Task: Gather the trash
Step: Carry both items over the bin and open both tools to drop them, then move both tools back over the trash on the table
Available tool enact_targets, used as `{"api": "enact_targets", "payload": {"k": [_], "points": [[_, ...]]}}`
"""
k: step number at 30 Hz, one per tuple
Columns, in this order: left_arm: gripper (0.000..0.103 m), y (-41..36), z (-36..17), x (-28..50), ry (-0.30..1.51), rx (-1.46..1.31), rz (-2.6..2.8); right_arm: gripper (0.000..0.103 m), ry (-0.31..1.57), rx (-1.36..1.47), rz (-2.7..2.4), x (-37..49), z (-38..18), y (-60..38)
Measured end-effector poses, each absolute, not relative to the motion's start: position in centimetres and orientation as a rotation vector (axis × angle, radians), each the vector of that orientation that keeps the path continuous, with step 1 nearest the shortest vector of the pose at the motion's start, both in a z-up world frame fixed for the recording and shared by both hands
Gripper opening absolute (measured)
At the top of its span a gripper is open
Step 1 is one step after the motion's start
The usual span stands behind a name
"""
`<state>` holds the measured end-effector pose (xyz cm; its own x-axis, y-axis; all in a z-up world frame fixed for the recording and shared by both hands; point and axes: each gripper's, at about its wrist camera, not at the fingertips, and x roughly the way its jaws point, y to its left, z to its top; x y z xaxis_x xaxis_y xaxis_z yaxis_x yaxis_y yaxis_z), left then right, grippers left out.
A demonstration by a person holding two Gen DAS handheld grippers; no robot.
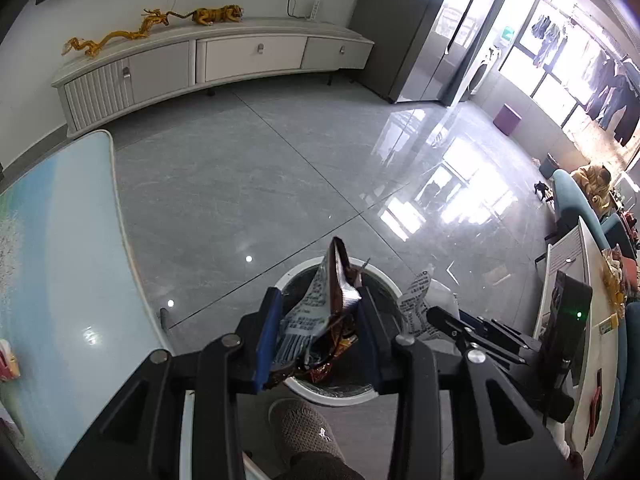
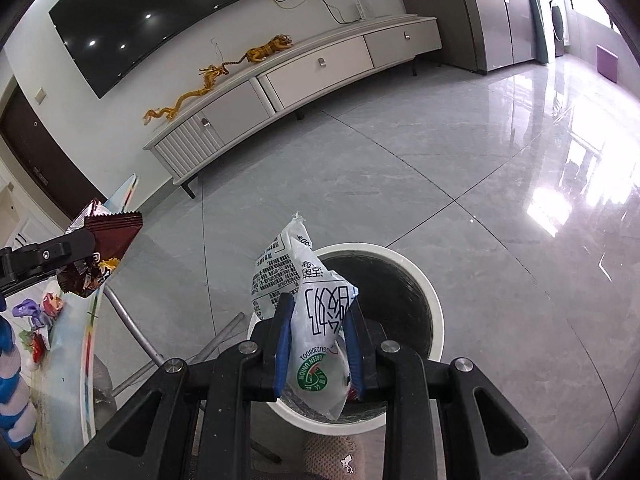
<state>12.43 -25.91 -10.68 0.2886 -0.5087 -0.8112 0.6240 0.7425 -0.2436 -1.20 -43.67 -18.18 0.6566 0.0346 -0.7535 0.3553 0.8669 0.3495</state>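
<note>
In the left wrist view my left gripper (image 1: 319, 296) is shut on a crumpled brown and silver snack wrapper (image 1: 336, 280), held over a round white trash bin (image 1: 298, 274) on the floor. My right gripper (image 1: 460, 322) shows beside it at the right with a white printed bag (image 1: 416, 300). In the right wrist view my right gripper (image 2: 320, 302) is shut on that white plastic bag (image 2: 316, 280), which has black print and a green logo, and hangs over the bin (image 2: 436, 320) and its dark inside. The left gripper (image 2: 86, 246) enters from the left edge with the brown wrapper (image 2: 116, 232).
A light blue table (image 1: 60, 240) stands on the left, and its edge (image 2: 90, 320) carries small toys. A person's grey slipper (image 1: 304, 428) is just in front of the bin. A long white TV cabinet (image 1: 240, 56) lines the far wall. A white side table (image 1: 592, 320) sits at the right.
</note>
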Motion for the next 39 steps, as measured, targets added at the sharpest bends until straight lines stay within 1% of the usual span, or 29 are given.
{"api": "enact_targets", "payload": {"k": [1,3,5,6,7,12,14,15,16,26,31,39], "points": [[0.036,-26.6,-11.1,12.7,1.039,0.126,-0.761,0.027,0.849,0.512,-0.196,-1.0,-18.6,-44.0],[0.037,-27.9,-11.8,13.2,1.066,0.111,-0.772,0.029,0.861,0.522,-0.201,-0.8,-19.4,-44.4],[0.044,-29.0,-12.5,13.7,1.094,0.089,-0.791,0.044,0.875,0.529,-0.207,-0.5,-20.0,-44.8],[0.049,-29.5,-12.7,13.9,1.102,0.082,-0.795,0.046,0.878,0.531,-0.21,-0.5,-20.2,-45.0],[0.051,-30.0,-12.8,14.0,1.107,0.077,-0.799,0.048,0.883,0.533,-0.213,-0.4,-20.4,-45.1],[0.051,-31.5,-12.7,14.4,1.125,0.067,-0.819,0.049,0.884,0.53,-0.236,-0.8,-20.1,-45.7],[0.056,-31.5,-12.3,14.4,1.118,0.068,-0.824,0.05,0.88,0.527,-0.246,-1.2,-19.7,-45.9],[0.062,-31.4,-12.1,14.3,1.115,0.069,-0.826,0.05,0.876,0.53,-0.252,-1.5,-19.5,-46.0],[0.064,-31.0,-12.0,14.1,1.111,0.068,-0.828,0.05,0.874,0.534,-0.257,-1.6,-19.4,-46.1],[0.064,-28.7,-10.4,13.5,1.085,0.049,-0.817,0.051,0.839,0.542,-0.295,-4.2,-16.9,-45.3],[0.064,-25.8,-8.5,12.9,1.009,0.039,-0.781,0.051,0.802,0.517,-0.296,-4.8,-14.6,-44.5],[0.064,-19.2,-4.0,11.8,0.859,0.008,-0.703,0.051,0.709,0.456,-0.246,-4.8,-9.5,-41.5]]}}
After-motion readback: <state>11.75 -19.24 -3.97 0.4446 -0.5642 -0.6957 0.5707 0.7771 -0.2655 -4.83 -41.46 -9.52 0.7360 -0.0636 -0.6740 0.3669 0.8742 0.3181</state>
